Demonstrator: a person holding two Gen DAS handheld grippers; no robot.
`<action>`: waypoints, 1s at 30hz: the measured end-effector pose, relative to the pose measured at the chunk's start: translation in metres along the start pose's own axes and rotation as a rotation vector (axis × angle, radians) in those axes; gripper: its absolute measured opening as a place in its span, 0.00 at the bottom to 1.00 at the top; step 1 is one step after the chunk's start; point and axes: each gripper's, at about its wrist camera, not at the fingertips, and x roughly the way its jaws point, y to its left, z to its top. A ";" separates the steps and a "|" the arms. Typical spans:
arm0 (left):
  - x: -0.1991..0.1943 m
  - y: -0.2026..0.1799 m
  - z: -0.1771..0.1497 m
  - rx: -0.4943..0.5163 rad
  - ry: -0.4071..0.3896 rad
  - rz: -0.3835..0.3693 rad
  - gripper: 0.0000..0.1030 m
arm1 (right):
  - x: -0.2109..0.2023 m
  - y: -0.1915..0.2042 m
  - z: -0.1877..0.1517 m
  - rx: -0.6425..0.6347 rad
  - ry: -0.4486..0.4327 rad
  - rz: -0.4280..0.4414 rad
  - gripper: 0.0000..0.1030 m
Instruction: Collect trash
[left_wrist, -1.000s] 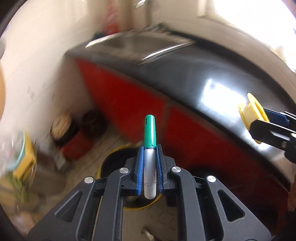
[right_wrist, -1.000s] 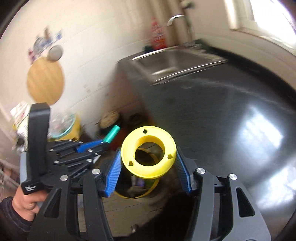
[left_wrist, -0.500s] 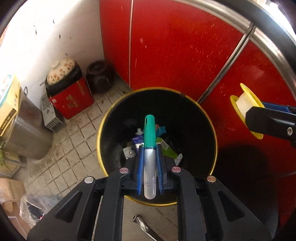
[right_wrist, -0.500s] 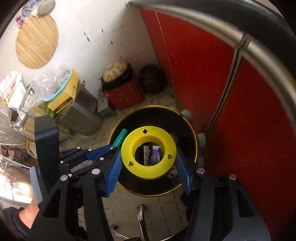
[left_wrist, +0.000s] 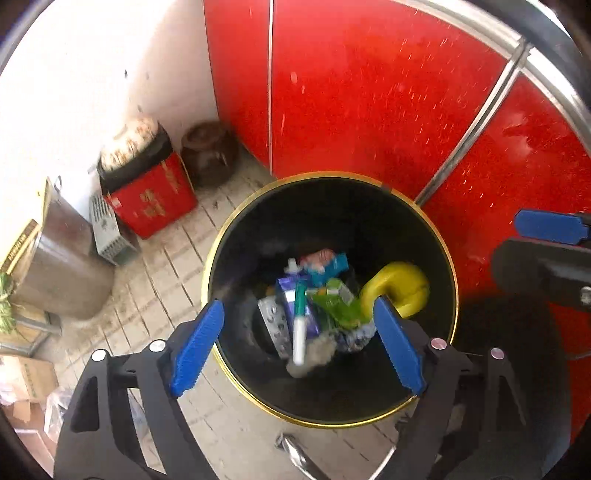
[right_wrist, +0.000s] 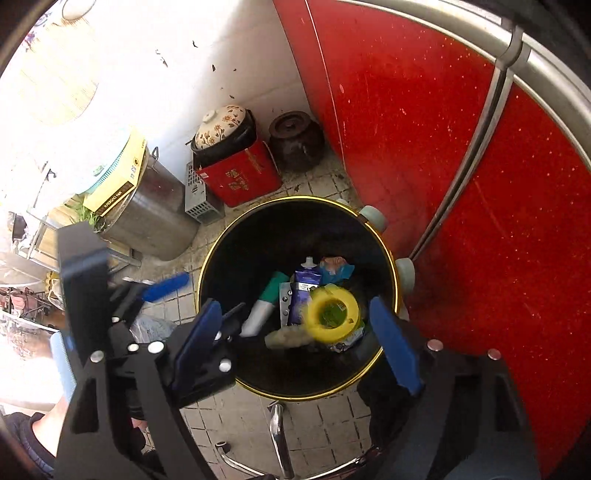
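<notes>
At the left edge of the left wrist view a steel pot (left_wrist: 62, 273) is seen on the tiled floor (left_wrist: 166, 258), and to its right a red box (left_wrist: 151, 199) with a flowered lid (left_wrist: 129, 138) above it, then a dark brown jar (left_wrist: 208, 153) against the red cabinet (left_wrist: 369, 92). The centre of the frame is filled by the black bin (left_wrist: 448, 258) with a golden rim. The left gripper (left_wrist: 299, 345) is held above the bin opening; its blue pads are wide apart and the jaws are opening, with nothing pressed between them. Below them, inside the bin, the green-capped marker (left_wrist: 300, 321) is seen blurred over other trash, and to the right of it the yellow spool (left_wrist: 399, 288), also blurred.

In the right wrist view, the left gripper is seen at the lower left, gripped by a hand (right_wrist: 51, 424). The right gripper (right_wrist: 301, 341) is in the lower centre above the same bin (right_wrist: 207, 258); its jaws are also opening and stand apart. The spool (right_wrist: 334, 314) is seen between the pads but not touched by them, over the trash, with the marker (right_wrist: 264, 304) to its left. Whether both things are already resting cannot be told.
</notes>
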 end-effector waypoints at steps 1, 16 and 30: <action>-0.002 -0.001 0.000 0.006 0.005 -0.002 0.78 | -0.005 0.001 -0.001 -0.002 -0.004 0.004 0.78; -0.173 -0.082 0.059 0.102 -0.226 -0.101 0.93 | -0.264 -0.045 -0.068 0.047 -0.355 -0.136 0.93; -0.246 -0.399 0.062 0.555 -0.211 -0.473 0.93 | -0.484 -0.248 -0.333 0.811 -0.529 -0.811 0.93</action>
